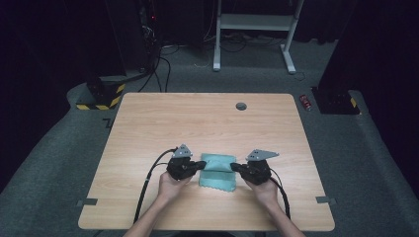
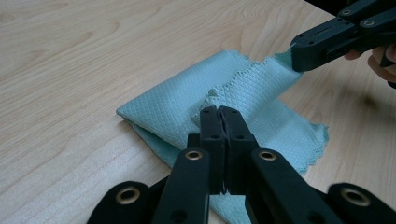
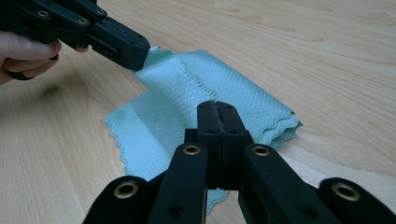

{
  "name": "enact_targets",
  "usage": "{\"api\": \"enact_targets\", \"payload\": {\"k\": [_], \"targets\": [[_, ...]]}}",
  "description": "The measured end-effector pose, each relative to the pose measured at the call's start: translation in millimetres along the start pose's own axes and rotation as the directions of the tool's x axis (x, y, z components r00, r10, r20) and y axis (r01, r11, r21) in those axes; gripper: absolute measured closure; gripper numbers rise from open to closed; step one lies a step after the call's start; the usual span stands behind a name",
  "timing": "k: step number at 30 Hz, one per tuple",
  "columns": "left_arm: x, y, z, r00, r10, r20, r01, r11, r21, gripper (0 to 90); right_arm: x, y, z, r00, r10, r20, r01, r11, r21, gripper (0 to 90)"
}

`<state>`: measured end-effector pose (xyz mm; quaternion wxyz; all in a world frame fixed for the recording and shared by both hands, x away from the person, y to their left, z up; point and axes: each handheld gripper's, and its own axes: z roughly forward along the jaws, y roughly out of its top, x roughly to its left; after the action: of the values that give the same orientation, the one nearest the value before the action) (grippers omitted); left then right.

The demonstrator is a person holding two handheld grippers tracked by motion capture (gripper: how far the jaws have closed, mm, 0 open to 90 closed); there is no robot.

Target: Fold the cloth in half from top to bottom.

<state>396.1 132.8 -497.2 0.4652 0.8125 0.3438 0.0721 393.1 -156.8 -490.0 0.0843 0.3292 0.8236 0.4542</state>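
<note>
A teal cloth (image 1: 217,174) lies folded on the wooden table (image 1: 197,123), near the front middle. My left gripper (image 1: 201,164) comes in from the cloth's left side and is shut on its scalloped upper edge. My right gripper (image 1: 233,167) is shut on the same edge from the right. In the left gripper view the closed jaws (image 2: 219,111) pinch a lifted fold of the cloth (image 2: 173,109), and the right gripper (image 2: 299,56) holds the far corner. In the right gripper view the closed jaws (image 3: 216,106) pinch the cloth (image 3: 159,121), while the left gripper (image 3: 140,53) holds the other corner.
A round cable hole (image 1: 241,106) sits near the table's far edge. Grey tape marks (image 1: 87,202) (image 1: 324,200) lie at the front corners. On the floor behind are a red can (image 1: 306,102), a white desk frame (image 1: 254,22) and a yellow-black striped base (image 1: 101,96).
</note>
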Motion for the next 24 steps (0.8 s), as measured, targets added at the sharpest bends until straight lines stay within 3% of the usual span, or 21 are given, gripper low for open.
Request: {"api": "enact_targets", "payload": {"k": [9, 24], "targets": [[-2.4, -7.9, 1.1, 0.9998, -0.012, 0.014, 0.012, 0.9998, 0.013, 88.2, 6.9, -8.6, 0.5, 0.9999, -0.012, -0.006, 0.012, 1.0, 0.027, 90.0], [-8.1, -17.5, 3.5, 0.9999, 0.016, 0.0, -0.016, 0.998, 0.061, 87.0, 12.8, -22.5, 4.1, 0.9997, -0.019, -0.015, 0.02, 0.998, 0.056, 89.6]]}}
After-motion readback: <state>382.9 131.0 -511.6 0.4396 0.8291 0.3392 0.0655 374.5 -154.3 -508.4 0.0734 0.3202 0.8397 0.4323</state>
